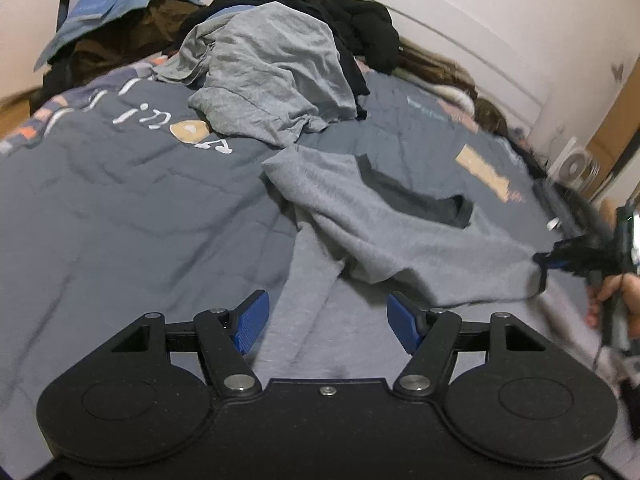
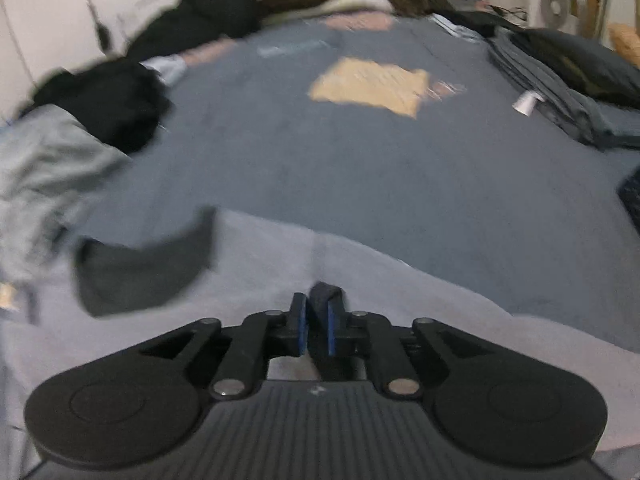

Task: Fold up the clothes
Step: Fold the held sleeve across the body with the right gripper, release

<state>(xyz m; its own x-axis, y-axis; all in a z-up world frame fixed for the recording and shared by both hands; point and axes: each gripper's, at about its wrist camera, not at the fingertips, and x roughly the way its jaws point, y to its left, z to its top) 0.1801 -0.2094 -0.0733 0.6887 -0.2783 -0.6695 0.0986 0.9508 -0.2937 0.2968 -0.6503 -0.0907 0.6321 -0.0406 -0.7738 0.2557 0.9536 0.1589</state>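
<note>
- Left gripper [image 1: 328,320] hovers with its blue pads spread wide and nothing between them, angled down at the bed [image 1: 100,220].
- Directly ahead of and beneath it lies a light grey garment [image 1: 360,216] spread over the dark grey quilt, a dark collar opening showing further forward.
- Right gripper [image 2: 318,322] has its jaws nearly together, pinching a dark-edged fold of that same grey garment [image 2: 360,280]; seen from the left wrist, it sits far to the right, pulling the cloth's corner taut, with a hand [image 1: 616,296] on its grip.
- Beyond the left gripper, a heap of crumpled grey and black clothes [image 1: 276,64] rests on the quilt.
</note>
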